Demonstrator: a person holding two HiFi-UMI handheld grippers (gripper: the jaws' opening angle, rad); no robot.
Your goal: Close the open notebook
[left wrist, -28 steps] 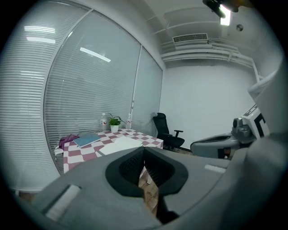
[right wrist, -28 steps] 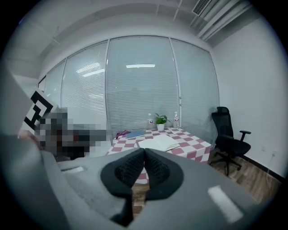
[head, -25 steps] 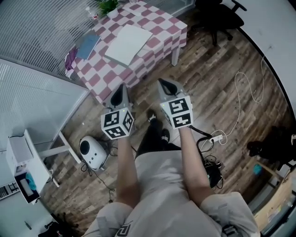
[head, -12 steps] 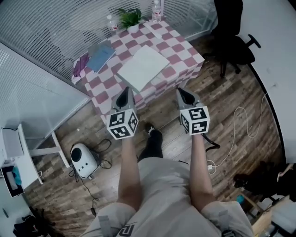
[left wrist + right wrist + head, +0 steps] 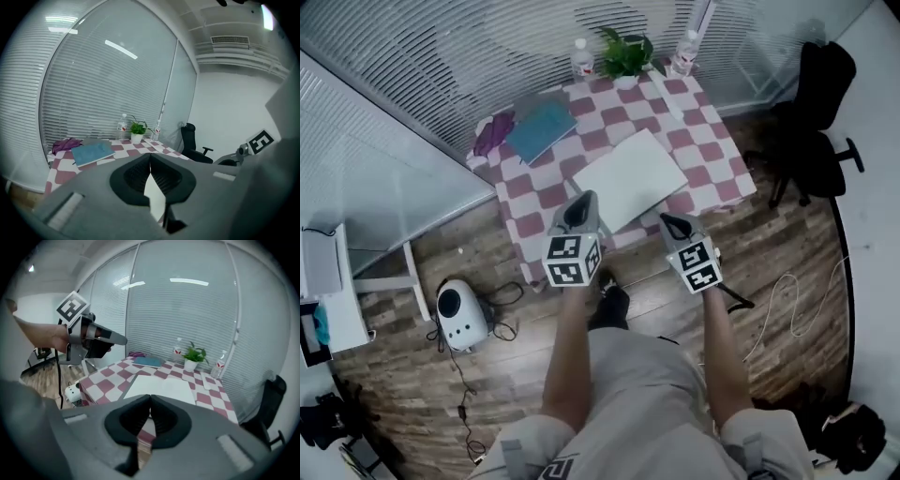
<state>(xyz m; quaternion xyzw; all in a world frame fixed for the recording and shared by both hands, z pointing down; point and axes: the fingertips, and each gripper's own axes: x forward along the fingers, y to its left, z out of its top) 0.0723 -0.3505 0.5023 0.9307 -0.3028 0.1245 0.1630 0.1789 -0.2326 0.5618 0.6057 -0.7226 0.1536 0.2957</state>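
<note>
Open notebook (image 5: 630,180) lies flat, mid checkered table (image 5: 712,155). Left gripper (image 5: 578,212) is at its 7 o'clock and right gripper (image 5: 674,224) at its 5 o'clock. Both have jaws closed together, holding nothing, not touching it.

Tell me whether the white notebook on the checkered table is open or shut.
Open: the notebook lies spread flat on the checkered table, white pages up, no cover over them.
</note>
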